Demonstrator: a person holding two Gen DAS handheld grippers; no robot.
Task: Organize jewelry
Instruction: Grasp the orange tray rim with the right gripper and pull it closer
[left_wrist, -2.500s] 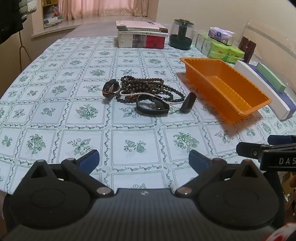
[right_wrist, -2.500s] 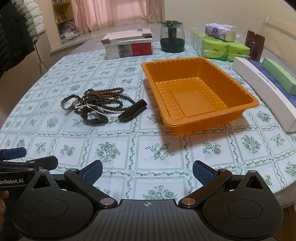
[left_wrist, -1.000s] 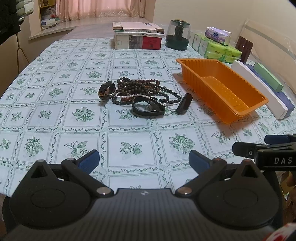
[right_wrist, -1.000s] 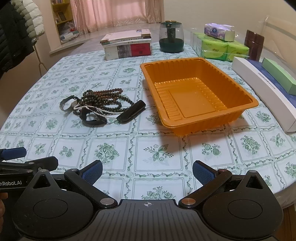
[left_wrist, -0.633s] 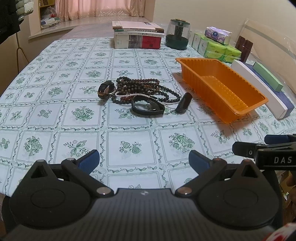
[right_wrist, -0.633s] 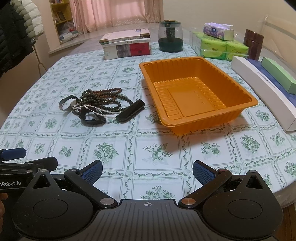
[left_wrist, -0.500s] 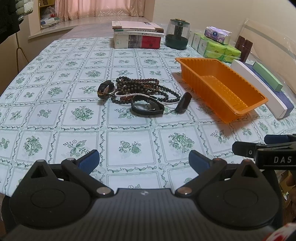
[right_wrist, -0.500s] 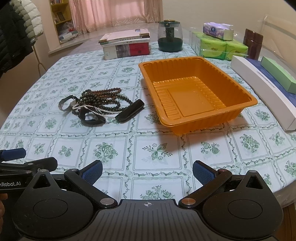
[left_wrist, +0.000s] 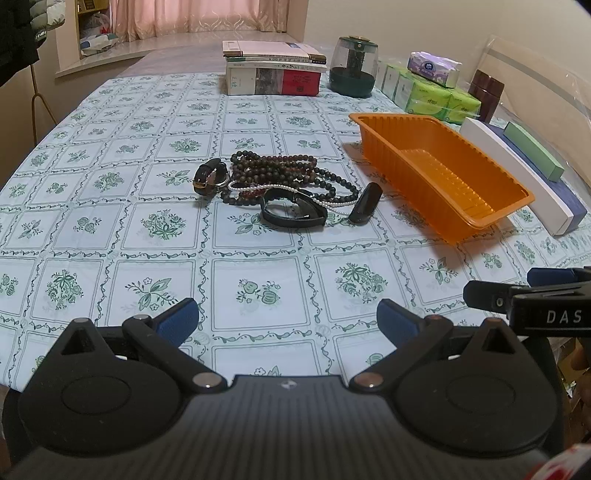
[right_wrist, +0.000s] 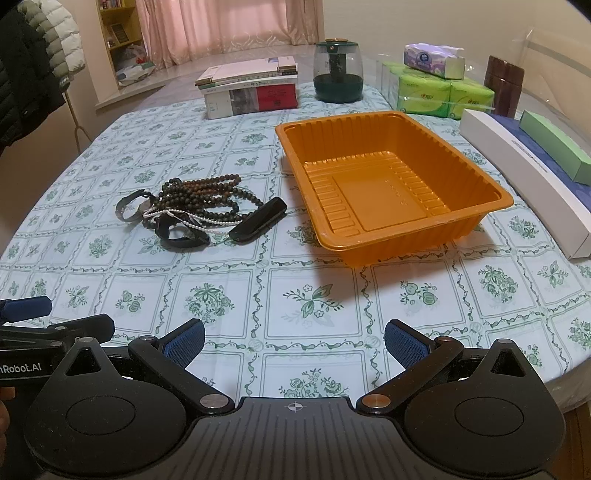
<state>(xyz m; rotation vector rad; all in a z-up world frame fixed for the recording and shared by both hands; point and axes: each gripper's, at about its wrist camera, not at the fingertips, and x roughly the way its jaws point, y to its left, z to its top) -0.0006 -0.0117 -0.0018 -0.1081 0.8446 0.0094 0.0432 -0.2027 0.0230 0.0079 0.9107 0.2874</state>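
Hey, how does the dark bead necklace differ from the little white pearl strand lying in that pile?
The dark bead necklace has large brown-black beads; the white pearl strand has tiny pale ones. The dark bead necklace is bunched in several loops, while the white pearl strand runs as a thin line across them. Both lie tangled together on the tablecloth, outside the orange tray.
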